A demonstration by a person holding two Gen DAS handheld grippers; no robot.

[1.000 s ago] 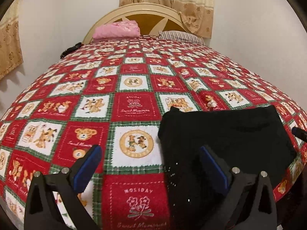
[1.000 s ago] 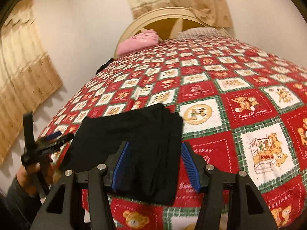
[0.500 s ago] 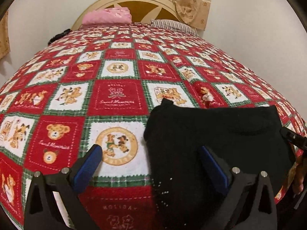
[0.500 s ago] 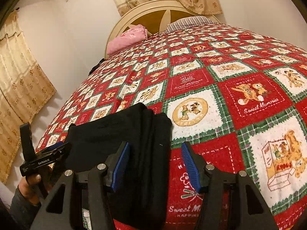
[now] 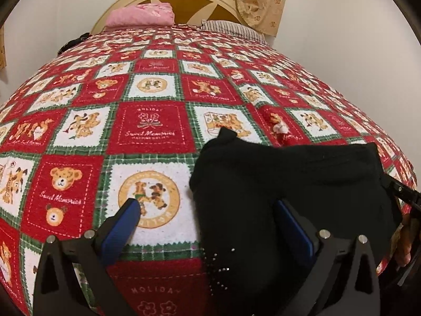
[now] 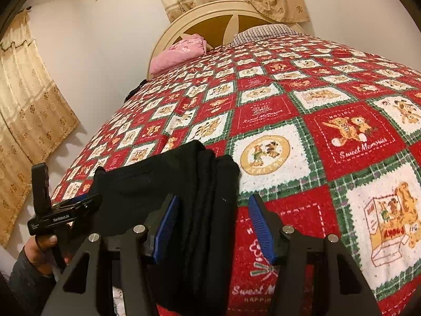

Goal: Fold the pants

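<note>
The black pants (image 5: pixel 289 184) lie folded in a stack near the front edge of the bed; they also show in the right wrist view (image 6: pixel 184 184). My left gripper (image 5: pixel 208 223) is open, low over the left edge of the stack, one finger over the quilt and one over the pants. My right gripper (image 6: pixel 213 221) is open over the right edge of the stack, its layered folds between the fingers. Neither holds anything. The left gripper also shows in the right wrist view (image 6: pixel 71 208), and part of the right gripper shows in the left wrist view (image 5: pixel 402 192).
The bed carries a red, green and white teddy-bear quilt (image 5: pixel 158 131). A pink pillow (image 5: pixel 142 15) and a striped pillow (image 5: pixel 231 26) lie by the cream headboard (image 6: pixel 210 18). Curtains (image 6: pixel 29 110) hang on the walls. The bed's front edge is just below the pants.
Both grippers have moved forward and lower toward the folded pants, which now fill more of each view. Both stay open.
</note>
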